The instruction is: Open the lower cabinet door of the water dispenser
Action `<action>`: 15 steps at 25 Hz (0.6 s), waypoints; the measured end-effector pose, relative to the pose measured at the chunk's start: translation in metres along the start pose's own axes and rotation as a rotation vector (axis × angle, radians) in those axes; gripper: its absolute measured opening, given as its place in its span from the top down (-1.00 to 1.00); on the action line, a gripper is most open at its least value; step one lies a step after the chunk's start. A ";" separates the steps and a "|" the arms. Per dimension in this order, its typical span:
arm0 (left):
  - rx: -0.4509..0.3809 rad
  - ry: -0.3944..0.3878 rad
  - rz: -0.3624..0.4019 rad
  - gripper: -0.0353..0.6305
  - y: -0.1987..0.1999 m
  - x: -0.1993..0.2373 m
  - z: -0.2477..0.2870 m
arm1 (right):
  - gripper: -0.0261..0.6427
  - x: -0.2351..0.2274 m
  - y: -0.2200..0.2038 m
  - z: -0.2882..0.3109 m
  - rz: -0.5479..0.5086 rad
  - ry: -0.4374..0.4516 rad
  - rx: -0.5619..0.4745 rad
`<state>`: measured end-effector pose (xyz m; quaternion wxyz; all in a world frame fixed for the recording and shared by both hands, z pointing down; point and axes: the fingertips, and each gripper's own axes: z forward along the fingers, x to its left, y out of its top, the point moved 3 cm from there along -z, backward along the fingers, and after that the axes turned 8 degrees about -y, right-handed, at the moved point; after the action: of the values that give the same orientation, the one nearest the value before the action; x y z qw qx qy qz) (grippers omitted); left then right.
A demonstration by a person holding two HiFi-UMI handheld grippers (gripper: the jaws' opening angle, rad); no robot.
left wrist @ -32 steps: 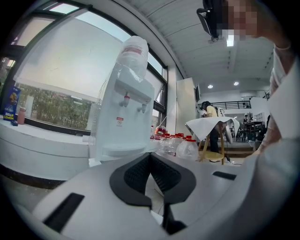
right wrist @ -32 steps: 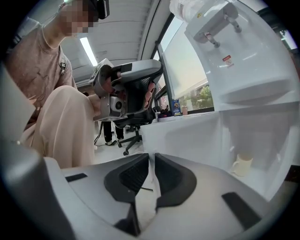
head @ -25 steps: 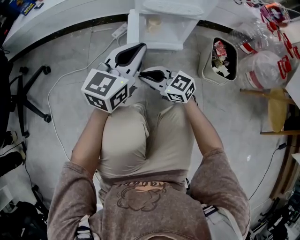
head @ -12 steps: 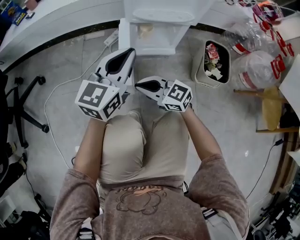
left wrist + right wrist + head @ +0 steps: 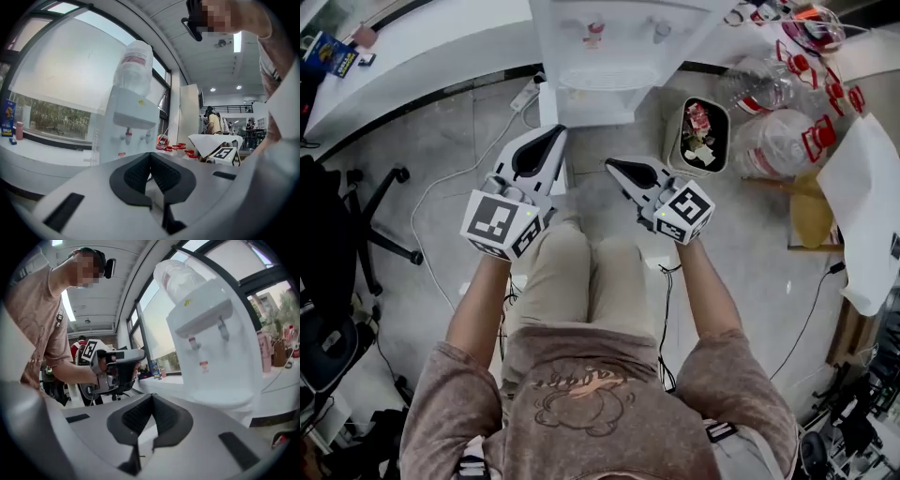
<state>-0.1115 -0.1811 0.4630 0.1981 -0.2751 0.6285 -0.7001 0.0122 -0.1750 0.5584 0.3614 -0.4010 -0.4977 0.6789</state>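
The white water dispenser (image 5: 614, 52) stands at the top of the head view, with its two taps and drip tray showing. A narrow white panel (image 5: 547, 98) juts from its lower left corner; I cannot tell whether it is the cabinet door. My left gripper (image 5: 560, 129) is shut and empty, raised in front of the dispenser's left side. My right gripper (image 5: 609, 163) is shut and empty, a little nearer me. In the left gripper view, the gripper (image 5: 150, 154) faces the dispenser (image 5: 131, 122) at tap height. The right gripper (image 5: 152, 397) faces the dispenser (image 5: 211, 333) too.
A small waste bin (image 5: 698, 136) full of rubbish stands right of the dispenser, with big empty water bottles (image 5: 787, 127) beyond it. A power strip (image 5: 530, 94) and cable lie on the floor at left. An office chair base (image 5: 370, 220) sits far left, by the white counter (image 5: 412, 42).
Both grippers have risen and spread apart, away from the dispenser's lower part. The person has straightened from a crouch, so the dispenser's taps have come into view.
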 end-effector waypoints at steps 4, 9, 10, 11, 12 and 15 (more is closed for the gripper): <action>0.022 0.007 -0.003 0.85 0.079 -0.006 -0.013 | 0.91 0.011 0.101 -0.027 -0.001 -0.088 -0.056; 0.042 -0.024 -0.010 0.86 0.182 -0.027 -0.027 | 0.91 0.048 0.219 -0.047 0.003 -0.121 -0.073; 0.044 -0.033 -0.014 0.85 0.201 -0.033 -0.030 | 0.91 0.056 0.242 -0.051 0.005 -0.124 -0.077; 0.045 -0.043 -0.017 0.86 0.220 -0.038 -0.032 | 0.91 0.063 0.264 -0.055 0.005 -0.131 -0.081; 0.046 -0.053 -0.020 0.86 0.237 -0.044 -0.033 | 0.91 0.069 0.284 -0.058 0.002 -0.140 -0.085; 0.060 -0.092 -0.024 0.85 0.279 -0.061 -0.038 | 0.91 0.085 0.334 -0.069 -0.001 -0.174 -0.097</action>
<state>-0.1073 -0.1502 0.1768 0.2263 -0.3086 0.5941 -0.7075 0.0088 -0.1537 0.2073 0.2972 -0.3575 -0.5597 0.6860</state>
